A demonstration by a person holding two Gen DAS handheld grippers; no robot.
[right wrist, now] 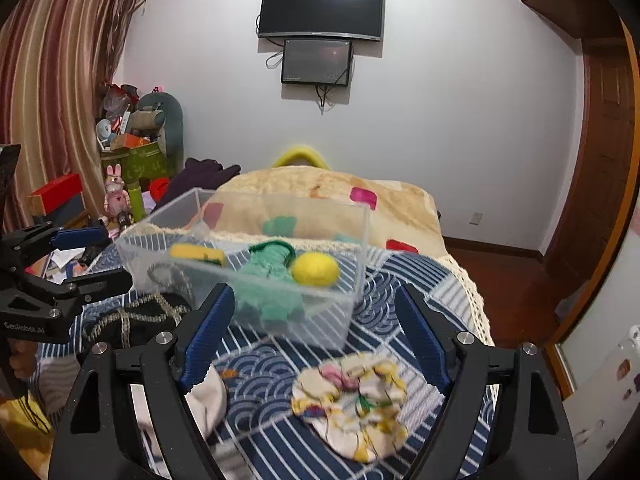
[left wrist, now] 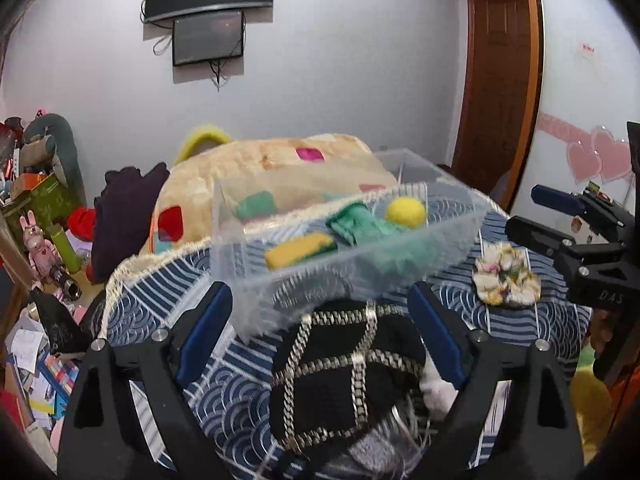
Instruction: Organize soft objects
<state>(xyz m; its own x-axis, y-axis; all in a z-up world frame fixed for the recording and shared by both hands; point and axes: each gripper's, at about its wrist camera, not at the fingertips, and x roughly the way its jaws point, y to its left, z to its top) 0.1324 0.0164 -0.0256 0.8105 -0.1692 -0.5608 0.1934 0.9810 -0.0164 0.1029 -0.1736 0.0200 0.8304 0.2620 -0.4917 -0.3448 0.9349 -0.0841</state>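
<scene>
A clear plastic box (left wrist: 448, 240) (right wrist: 352, 280) stands on the blue patterned bedspread. It holds a yellow ball (left wrist: 405, 211) (right wrist: 315, 268), a green cloth (left wrist: 352, 222) (right wrist: 272, 266) and a yellow-green sponge (left wrist: 301, 249) (right wrist: 198, 254). My left gripper (left wrist: 320, 328) is open over a black cloth with a silver chain pattern (left wrist: 344, 376) (right wrist: 136, 316). My right gripper (right wrist: 312, 336) is open above a floral scrunchie (right wrist: 352, 396) (left wrist: 506, 280). A white sock (right wrist: 208, 396) lies by its left finger.
A beige quilt with coloured patches (left wrist: 272, 168) (right wrist: 320, 196) is bunched behind the box. Cluttered toys and boxes (left wrist: 40, 208) (right wrist: 132, 140) stand at the left by the curtain. The bed edge (right wrist: 476, 304) drops off at the right toward a wooden door (left wrist: 496, 80).
</scene>
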